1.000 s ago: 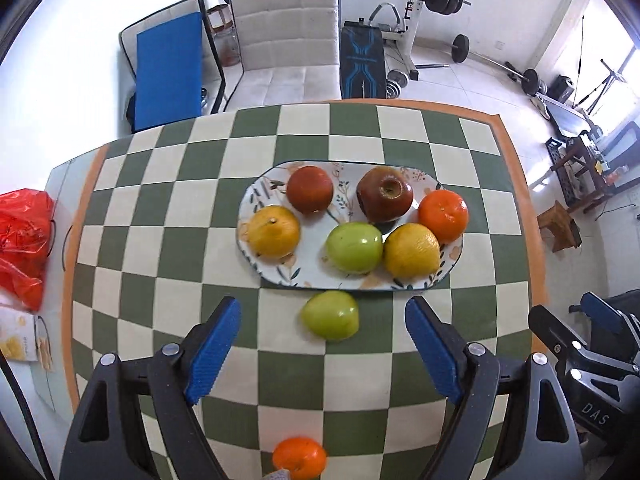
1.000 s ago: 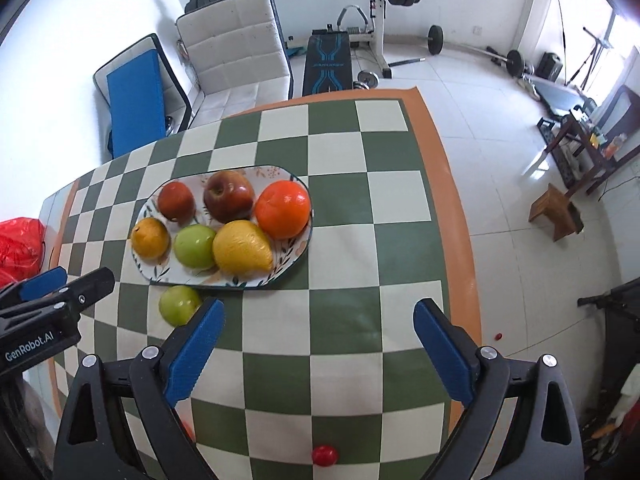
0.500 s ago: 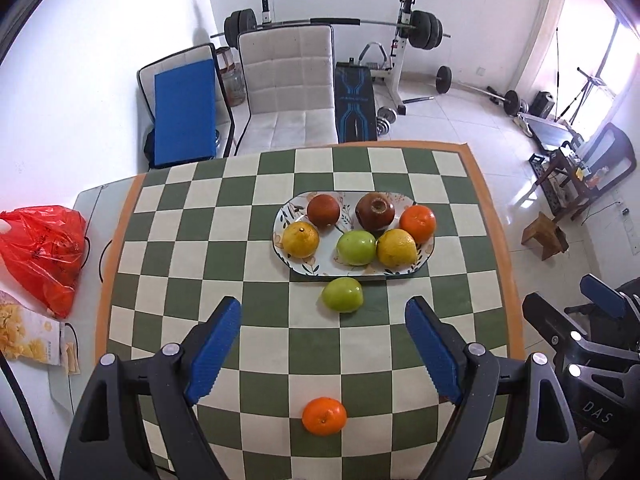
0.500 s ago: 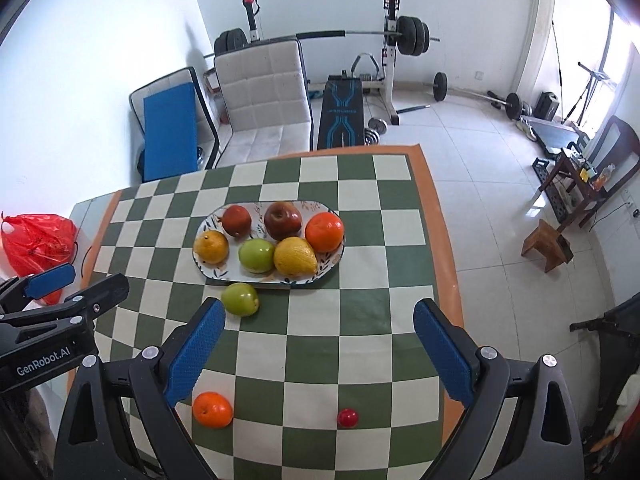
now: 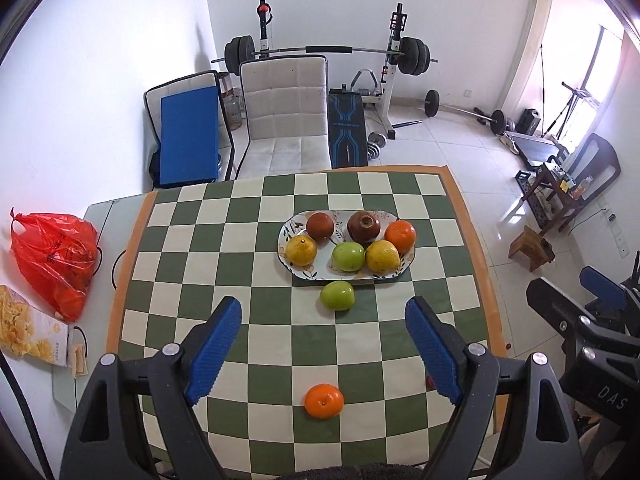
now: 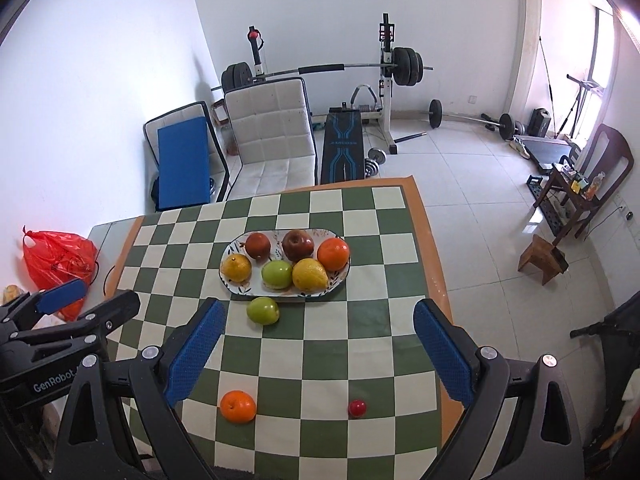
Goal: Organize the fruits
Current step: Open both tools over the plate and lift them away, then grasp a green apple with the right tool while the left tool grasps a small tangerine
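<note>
Left wrist view shows both claws pulled back and higher than a second ago: the plate point(image 5: 289, 257) that filled the middle of the picture then now sits small and far on the checkered tabletop point(image 5: 192, 280), and much more of the room shows beyond it. The left claw point(image 5: 324, 344) hangs wide apart and holds nothing. Six fruits lie on the plate, as they did before: a dark red one, a red apple, an orange, a yellow one, a green apple and a lemon. A loose green apple point(image 5: 337, 295) rests on the tabletop just near of the plate, where it was earlier. A loose orange point(image 5: 324, 400), only half in view a second ago, now lies fully in sight near the close edge, between the claw's blue pads.

From the right wrist, the right claw point(image 6: 320, 352) is also spread wide and empty. A small red fruit point(image 6: 357, 408) lies to the right of the loose orange. A red plastic bag point(image 5: 54, 256) sits off to the left.
</note>
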A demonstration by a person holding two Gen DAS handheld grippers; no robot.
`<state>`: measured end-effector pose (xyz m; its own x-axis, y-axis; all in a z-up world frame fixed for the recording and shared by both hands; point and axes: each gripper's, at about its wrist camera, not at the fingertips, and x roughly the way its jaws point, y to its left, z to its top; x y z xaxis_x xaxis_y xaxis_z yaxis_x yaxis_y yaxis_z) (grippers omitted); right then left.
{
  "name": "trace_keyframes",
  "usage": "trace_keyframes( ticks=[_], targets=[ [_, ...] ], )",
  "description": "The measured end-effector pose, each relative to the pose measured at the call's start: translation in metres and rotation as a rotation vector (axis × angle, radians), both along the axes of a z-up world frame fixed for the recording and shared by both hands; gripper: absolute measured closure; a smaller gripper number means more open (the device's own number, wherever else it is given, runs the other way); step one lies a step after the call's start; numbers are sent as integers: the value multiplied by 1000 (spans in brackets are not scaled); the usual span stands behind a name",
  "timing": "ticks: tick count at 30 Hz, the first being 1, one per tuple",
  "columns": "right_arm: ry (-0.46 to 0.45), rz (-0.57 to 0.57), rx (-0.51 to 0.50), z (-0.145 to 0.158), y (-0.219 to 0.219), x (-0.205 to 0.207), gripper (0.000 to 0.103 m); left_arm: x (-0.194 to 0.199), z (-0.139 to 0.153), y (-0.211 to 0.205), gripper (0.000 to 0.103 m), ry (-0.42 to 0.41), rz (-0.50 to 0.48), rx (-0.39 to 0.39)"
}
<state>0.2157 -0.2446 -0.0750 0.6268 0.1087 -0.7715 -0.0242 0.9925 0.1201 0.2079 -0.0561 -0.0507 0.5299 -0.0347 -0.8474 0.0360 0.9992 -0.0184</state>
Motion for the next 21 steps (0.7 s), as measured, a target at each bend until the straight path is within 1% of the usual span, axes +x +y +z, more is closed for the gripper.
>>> trace_keyframes(
  ticks=[4,6,7,8,9,10,11,14,17,18,19,21],
  targets=[
    [-12,-2,18,6,0,-5,6,-4,1,0,19,-9,6,-9],
    [-11,-8,21,4,-1,-4,5,-1,-4,0,19,3,12,-12],
    [-2,-12,26,0,-3,-3,3,1,-7,1,19,10,12,-16],
    [16,-13,37,-7,-5,0,2,3,-12,1,17,25,13,-18],
    [39,-14,47,-15,-8,3,2,7,-18,2,8,42,15,-14],
    [62,-16,54,-24,-11,6,2,10,-26,3,1,55,18,-7],
    [85,-21,59,-34,-14,10,2,11,-32,4,1,62,21,2],
    [207,-38,66,-87,-25,21,2,21,-64,8,1,120,35,41],
    [377,-51,85,-159,-35,29,2,31,-113,13,1,251,37,44],
    [407,-52,94,-175,-38,29,3,33,-131,15,1,310,36,32],
    [465,-56,101,-200,-40,29,3,34,-149,16,1,367,34,19],
    [549,-65,114,-242,-42,26,8,35,-182,15,1,466,31,15]
  ],
)
